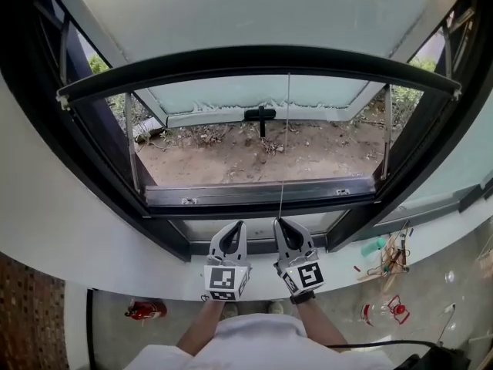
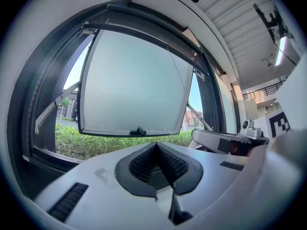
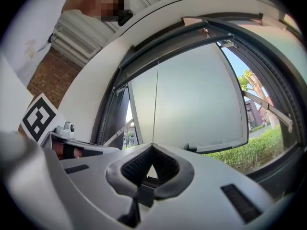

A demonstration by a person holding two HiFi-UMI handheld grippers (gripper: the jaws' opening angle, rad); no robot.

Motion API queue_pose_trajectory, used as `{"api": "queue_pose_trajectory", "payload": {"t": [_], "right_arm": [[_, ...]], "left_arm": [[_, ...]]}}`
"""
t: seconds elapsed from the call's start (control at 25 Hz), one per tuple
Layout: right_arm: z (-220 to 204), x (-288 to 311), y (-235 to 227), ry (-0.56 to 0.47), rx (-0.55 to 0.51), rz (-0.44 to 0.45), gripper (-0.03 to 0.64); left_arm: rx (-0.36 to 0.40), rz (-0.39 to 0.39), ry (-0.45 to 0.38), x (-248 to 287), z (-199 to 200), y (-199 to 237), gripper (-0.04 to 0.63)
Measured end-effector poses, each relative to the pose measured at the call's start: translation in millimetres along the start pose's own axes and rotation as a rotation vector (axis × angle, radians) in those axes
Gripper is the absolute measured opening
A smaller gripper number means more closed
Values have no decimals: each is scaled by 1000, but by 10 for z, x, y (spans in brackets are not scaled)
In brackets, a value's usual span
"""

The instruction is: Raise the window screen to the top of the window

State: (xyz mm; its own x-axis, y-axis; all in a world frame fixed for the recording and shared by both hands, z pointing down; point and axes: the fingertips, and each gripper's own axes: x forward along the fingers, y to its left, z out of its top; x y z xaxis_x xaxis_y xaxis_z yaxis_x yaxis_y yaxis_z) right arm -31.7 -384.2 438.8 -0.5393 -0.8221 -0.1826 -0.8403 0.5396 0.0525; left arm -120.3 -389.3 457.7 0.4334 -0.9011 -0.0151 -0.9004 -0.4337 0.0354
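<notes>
The window opening is framed in black, with a dark curved bar (image 1: 254, 56) across its top. A thin pull cord (image 1: 285, 145) hangs from the middle of that bar to my right gripper (image 1: 279, 222). In the right gripper view the cord (image 3: 156, 104) runs straight down into the tips of my right gripper (image 3: 152, 146), which is shut on it. My left gripper (image 1: 236, 223) is just left of it in front of the lower frame rail (image 1: 254, 195), shut with nothing between its jaws (image 2: 156, 143). I cannot make out any mesh in the opening.
The frosted glass sash (image 1: 254, 21) is tilted outward, hinged at the top, with a black handle (image 1: 260, 115) on its lower edge. Bare ground (image 1: 231, 156) lies outside, a hedge (image 2: 96, 145) beyond. A white sill (image 1: 92, 245) runs below. Tools (image 1: 389, 257) and a red object (image 1: 144, 310) lie on the floor.
</notes>
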Motion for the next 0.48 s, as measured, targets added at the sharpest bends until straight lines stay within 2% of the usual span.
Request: {"api": "queue_pose_trajectory", "payload": {"t": [0.48], "right_arm": [[494,266,61,-123,-13,44,0]], "left_arm": [[4,-8,17,85,-49,45,0]]}}
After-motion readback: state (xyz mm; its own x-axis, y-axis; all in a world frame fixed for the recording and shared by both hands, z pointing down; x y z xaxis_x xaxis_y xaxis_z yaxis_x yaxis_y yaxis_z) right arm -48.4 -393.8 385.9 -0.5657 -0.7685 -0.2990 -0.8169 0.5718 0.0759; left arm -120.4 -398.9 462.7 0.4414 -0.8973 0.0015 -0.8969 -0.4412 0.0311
